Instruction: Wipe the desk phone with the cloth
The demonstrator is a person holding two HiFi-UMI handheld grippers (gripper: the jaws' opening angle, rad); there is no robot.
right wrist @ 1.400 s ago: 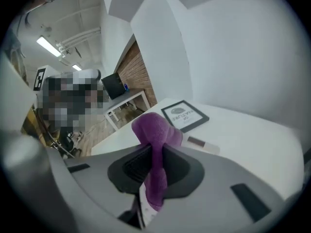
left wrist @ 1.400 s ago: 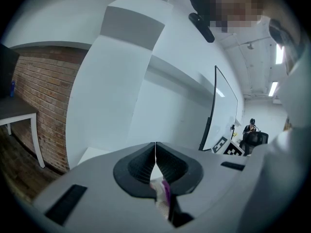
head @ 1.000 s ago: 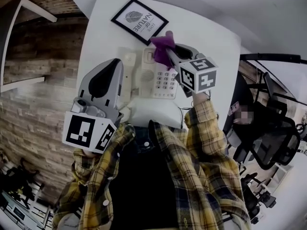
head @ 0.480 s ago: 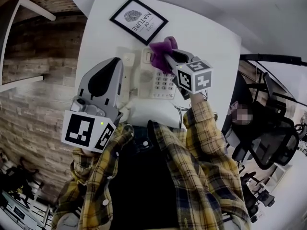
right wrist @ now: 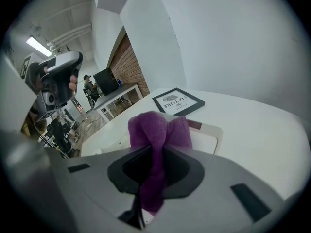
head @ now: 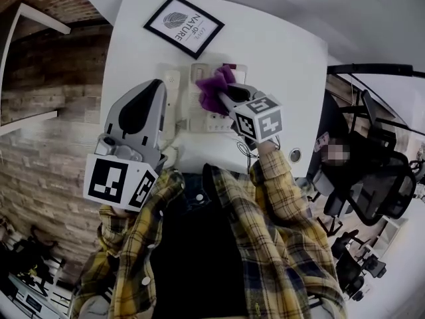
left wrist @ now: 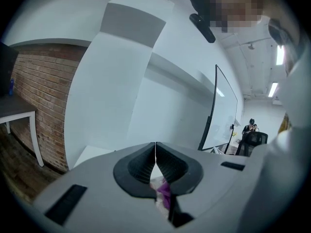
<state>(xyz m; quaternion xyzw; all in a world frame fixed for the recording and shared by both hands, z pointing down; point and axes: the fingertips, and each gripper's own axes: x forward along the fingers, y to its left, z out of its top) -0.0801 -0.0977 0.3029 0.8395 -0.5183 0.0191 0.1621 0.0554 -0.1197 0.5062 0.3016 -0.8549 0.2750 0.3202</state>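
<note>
Desk (head: 292, 65): white, holding the task's things. Desk phone (head: 196, 109): pale, at the middle of the desk toward its near edge, handset (head: 170, 97) cradled on its left side; the far end of its body also shows in the right gripper view (right wrist: 208, 131). Framed picture (head: 184, 26): at the far side of the desk, well apart from the work and apparently no part of it. Cloth (head: 212, 89): purple, bunched into a wad that stands out beyond the jaw tips and lies over the upper right part of the phone, so that the soft wad, rather than the hard jaws, presumably meets the surface being wiped; whether it presses on the phone at this instant cannot be told. Right gripper (head: 224, 100): reaches from the near right over the phone; its own view (right wrist: 154, 165) shows the jaws clamped on the cloth (right wrist: 156, 129), a fold trailing down between them. Left gripper (head: 157, 86): held raised at the near left, beside the phone's handset side and touching nothing, most likely parked clear of the wiping; its own view (left wrist: 155, 155) shows the jaws pressed together at the tips with nothing between them, the purple seen through the gap below being the cloth farther off.
</note>
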